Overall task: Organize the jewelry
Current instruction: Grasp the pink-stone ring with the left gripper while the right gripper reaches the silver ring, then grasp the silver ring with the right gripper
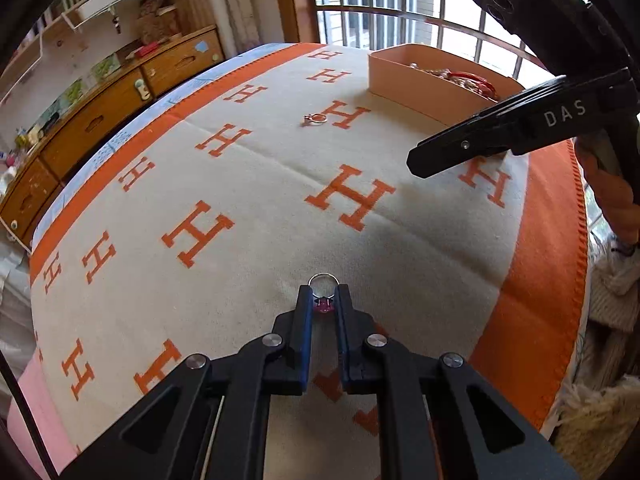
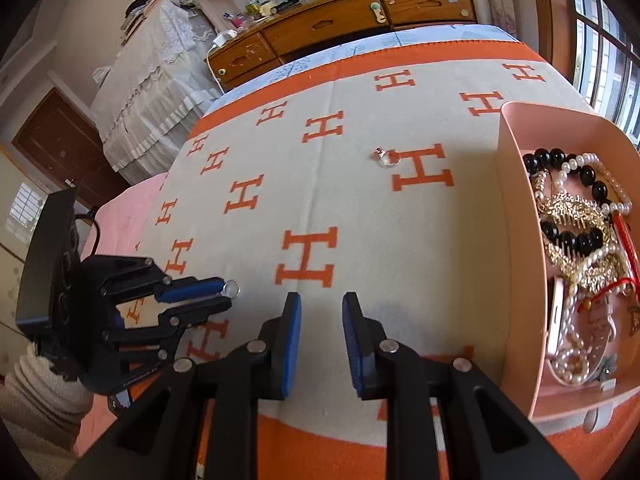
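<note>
My left gripper (image 1: pixel 323 292) is shut on a silver ring with a pink stone (image 1: pixel 323 303), just above the cream and orange blanket (image 1: pixel 260 184). It also shows in the right wrist view (image 2: pixel 229 294), with the ring's band (image 2: pixel 232 289) at its tips. A second silver ring (image 1: pixel 315 118) lies loose on the blanket, also in the right wrist view (image 2: pixel 385 157). My right gripper (image 2: pixel 320 304) is open and empty above the blanket, left of the pink jewelry tray (image 2: pixel 516 208). In the left wrist view the right gripper (image 1: pixel 416 160) reaches in from the right.
The tray (image 1: pixel 400 80) holds pearl strands (image 2: pixel 576 344), black beads (image 2: pixel 568 236), gold pieces and red cord. A wooden dresser (image 2: pixel 340 20) stands beyond the bed's far edge. A barred window (image 1: pixel 400 8) is behind the tray.
</note>
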